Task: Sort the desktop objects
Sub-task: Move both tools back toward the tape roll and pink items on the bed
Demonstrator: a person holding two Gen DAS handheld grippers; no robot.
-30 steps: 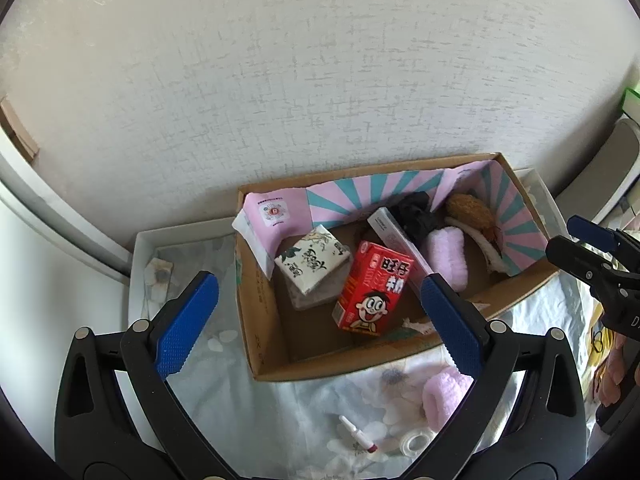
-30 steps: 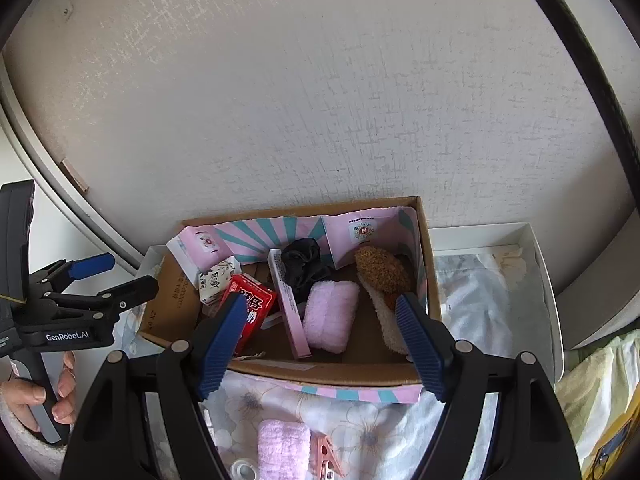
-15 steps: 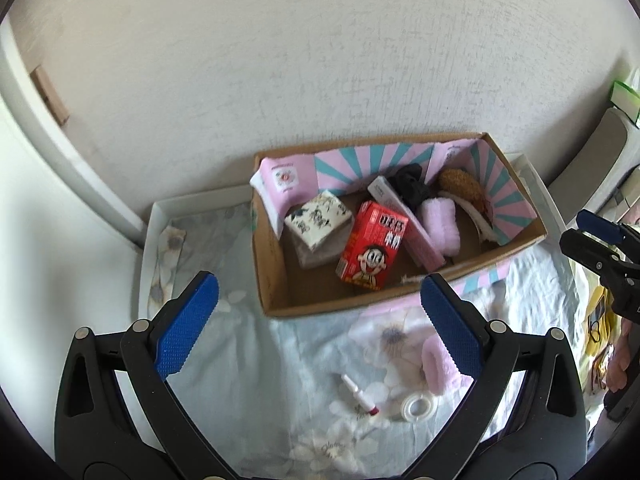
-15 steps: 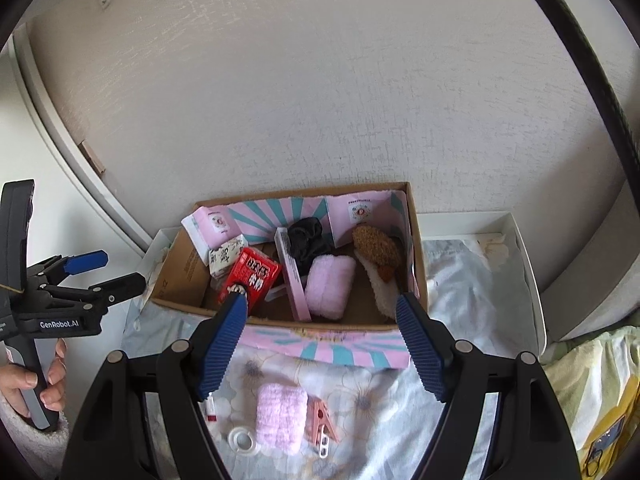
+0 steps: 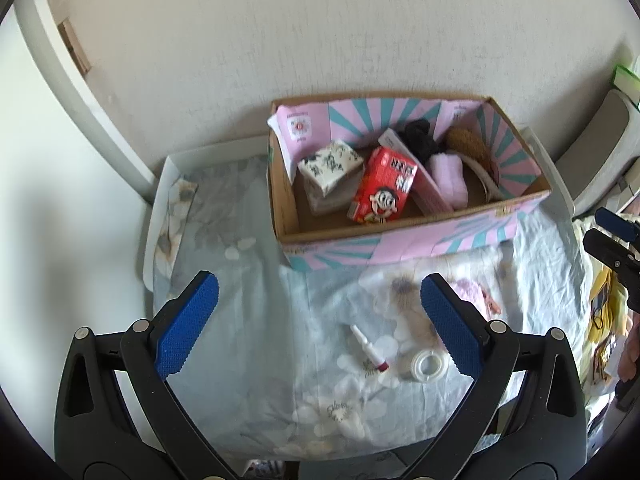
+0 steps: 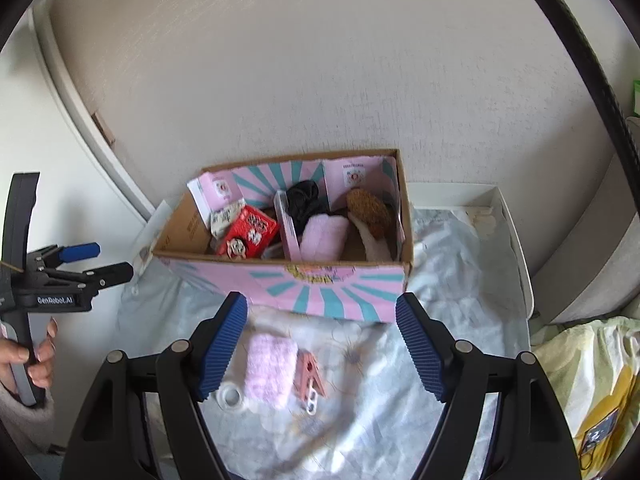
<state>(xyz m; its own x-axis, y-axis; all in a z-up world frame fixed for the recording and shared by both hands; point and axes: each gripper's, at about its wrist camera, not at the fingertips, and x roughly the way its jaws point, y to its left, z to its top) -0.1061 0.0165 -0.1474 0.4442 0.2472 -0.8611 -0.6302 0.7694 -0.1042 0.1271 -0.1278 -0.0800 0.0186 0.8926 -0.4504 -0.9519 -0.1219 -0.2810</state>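
A cardboard box with pink and teal lining stands by the wall; it also shows in the right wrist view. It holds a red milk carton, a tissue pack, a pink towel, a black cloth and a brown brush. On the floral cloth in front lie a small white tube, a tape roll, a pink towel and a pink clip. My left gripper is open and empty above the cloth. My right gripper is open and empty above the pink towel and clip.
A white tray rim edges the cloth on the left and its right rim shows in the right wrist view. The wall is right behind the box. Yellow bedding lies at the right.
Both grippers have pulled back and up from the box, so the box looks farther away and the loose things on the cloth have come into view. Both stay open.
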